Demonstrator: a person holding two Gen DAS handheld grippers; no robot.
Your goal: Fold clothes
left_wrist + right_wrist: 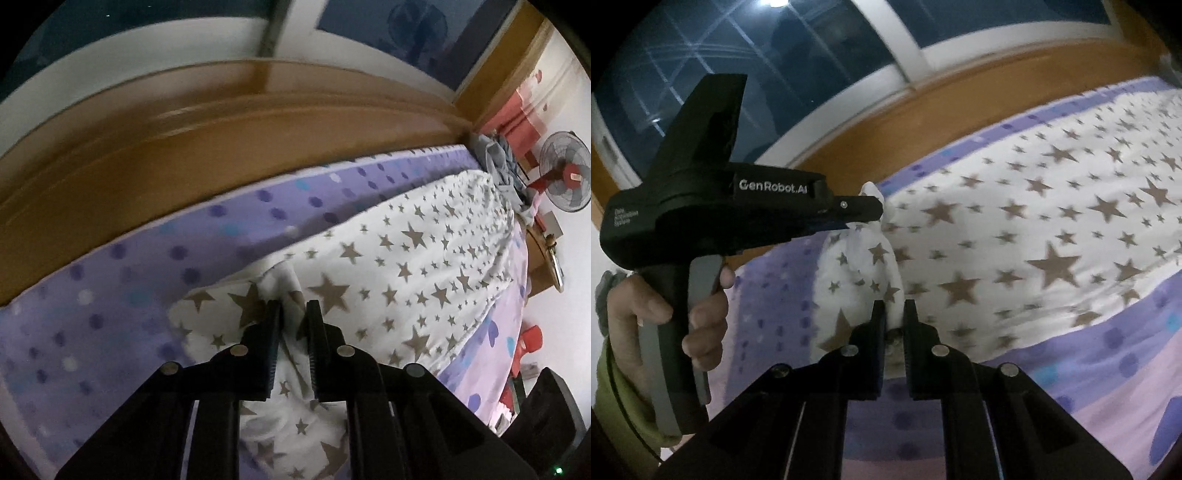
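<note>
A white cloth with brown stars point(424, 258) point(1052, 221) lies spread over a bed with a purple dotted sheet point(129, 295) point(1108, 350). My left gripper point(294, 306) is shut on a bunched edge of the star cloth, which runs down between its jaws. In the right wrist view that left gripper point(877, 212) reaches in from the left, held by a hand point(665, 317), and pinches a raised corner of the cloth. My right gripper point(894, 304) is shut on a neighbouring fold of the same cloth, lifted off the sheet.
A brown wooden bed board point(184, 147) point(905, 118) runs along the far side, with dark window panes point(738, 74) behind it. A standing fan point(565, 177), a heap of clothes point(498, 158) and red items sit at the right. A green sleeve point(613, 398) shows at the left.
</note>
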